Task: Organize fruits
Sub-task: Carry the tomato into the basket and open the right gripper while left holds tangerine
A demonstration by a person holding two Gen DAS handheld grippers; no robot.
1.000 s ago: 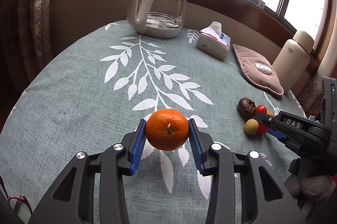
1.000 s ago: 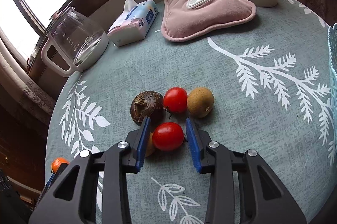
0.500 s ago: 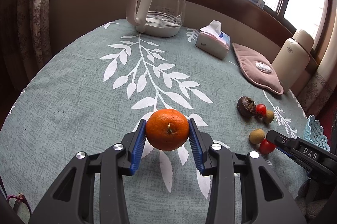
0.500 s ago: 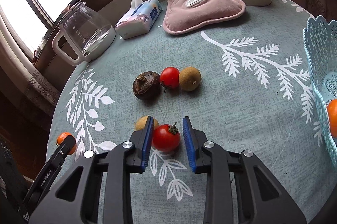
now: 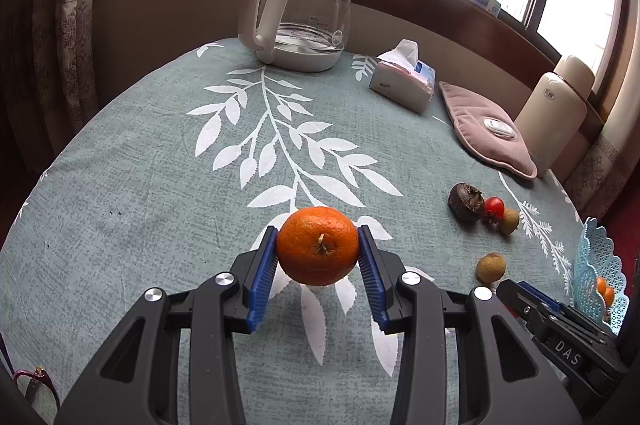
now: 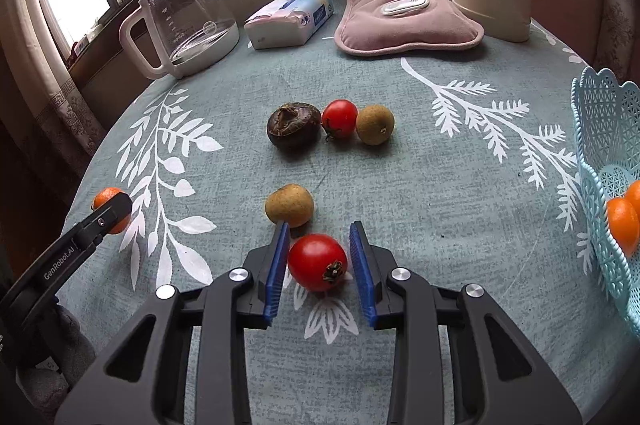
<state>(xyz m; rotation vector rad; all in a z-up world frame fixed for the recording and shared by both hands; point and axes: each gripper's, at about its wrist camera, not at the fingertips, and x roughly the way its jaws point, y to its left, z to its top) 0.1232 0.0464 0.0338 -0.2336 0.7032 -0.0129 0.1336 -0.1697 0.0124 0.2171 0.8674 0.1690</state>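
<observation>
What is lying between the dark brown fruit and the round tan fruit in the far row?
In the right wrist view, a small red tomato lies between the dark brown fruit and the round tan fruit, close against both.

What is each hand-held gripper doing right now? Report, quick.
Left hand-held gripper: closed on the orange.
Right hand-held gripper: holding the tomato.

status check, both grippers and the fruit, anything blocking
Left gripper shut on orange. Right gripper shut on tomato, brown fruit by its left finger. Basket path open.
</observation>
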